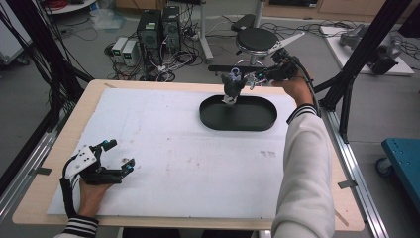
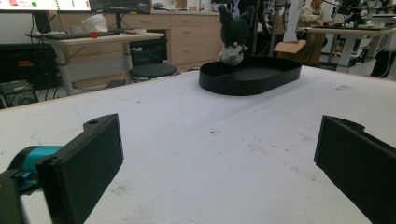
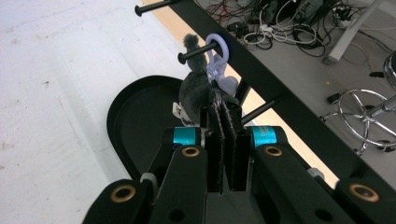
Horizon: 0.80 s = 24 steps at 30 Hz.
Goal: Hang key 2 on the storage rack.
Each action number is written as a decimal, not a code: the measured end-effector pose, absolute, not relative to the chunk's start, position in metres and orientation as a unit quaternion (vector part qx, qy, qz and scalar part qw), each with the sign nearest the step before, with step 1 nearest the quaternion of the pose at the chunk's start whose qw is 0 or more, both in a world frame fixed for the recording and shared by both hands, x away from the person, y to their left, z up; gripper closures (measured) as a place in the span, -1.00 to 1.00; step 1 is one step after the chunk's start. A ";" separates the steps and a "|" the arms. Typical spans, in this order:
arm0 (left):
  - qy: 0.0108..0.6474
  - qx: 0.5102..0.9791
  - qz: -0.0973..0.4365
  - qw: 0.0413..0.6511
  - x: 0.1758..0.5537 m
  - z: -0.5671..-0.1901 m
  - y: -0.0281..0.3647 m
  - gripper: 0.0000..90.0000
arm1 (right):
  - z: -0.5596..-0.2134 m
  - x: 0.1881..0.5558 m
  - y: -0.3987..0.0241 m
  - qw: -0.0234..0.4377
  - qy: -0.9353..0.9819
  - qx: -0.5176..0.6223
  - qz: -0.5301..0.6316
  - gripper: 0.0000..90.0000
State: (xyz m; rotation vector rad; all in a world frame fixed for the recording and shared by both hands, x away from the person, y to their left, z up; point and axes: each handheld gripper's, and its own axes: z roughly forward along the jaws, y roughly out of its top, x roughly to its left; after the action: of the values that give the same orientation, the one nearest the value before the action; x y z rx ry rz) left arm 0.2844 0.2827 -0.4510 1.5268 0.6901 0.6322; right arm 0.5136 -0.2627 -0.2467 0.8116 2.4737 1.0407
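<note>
In the high view, the right gripper [image 1: 247, 79] hangs over the far rim of the black oval tray [image 1: 252, 121], its jaws pressed together on the small dark plush toy [image 1: 232, 88], which dangles from the fingertips just above the tray's far left end; the table's far edge lies right behind the fingers, while the white mat [image 1: 163, 158] spreads bare toward the person. The left gripper [image 1: 120, 154] rests near the mat's near left corner, jaws spread wide with nothing between them and free mat ahead of its fingers. In the left gripper view, the two black pads stand far apart over bare white mat, and beyond them the plush toy [image 2: 232, 35] sits at the tray's [image 2: 261, 77] far rim. In the right gripper view, the pads [image 3: 227, 140] are closed tight, pinching the toy [image 3: 198, 91] by its top beside a lilac clip [image 3: 217, 60]; a black bar with pegs [image 3: 261, 79] runs just past the fingertips. No readable writing shows anywhere.
</note>
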 end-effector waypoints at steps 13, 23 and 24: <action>0.301 0.666 0.275 0.625 0.284 -0.451 0.283 -0.96 | -0.253 0.520 -0.263 0.173 0.873 0.291 0.351 0.97; 0.301 0.666 0.275 0.625 0.284 -0.451 0.283 -0.96 | -0.256 0.524 -0.264 0.186 0.872 0.293 0.345 0.97; 0.301 0.666 0.275 0.625 0.284 -0.451 0.283 -0.96 | -0.257 0.524 -0.264 0.185 0.871 0.296 0.344 0.97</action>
State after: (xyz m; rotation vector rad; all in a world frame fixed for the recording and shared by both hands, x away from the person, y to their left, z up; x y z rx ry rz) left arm 0.2843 0.2828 -0.4509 1.5282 0.6906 0.6307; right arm 0.5237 -0.2640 -0.2565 0.8353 2.4562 0.9703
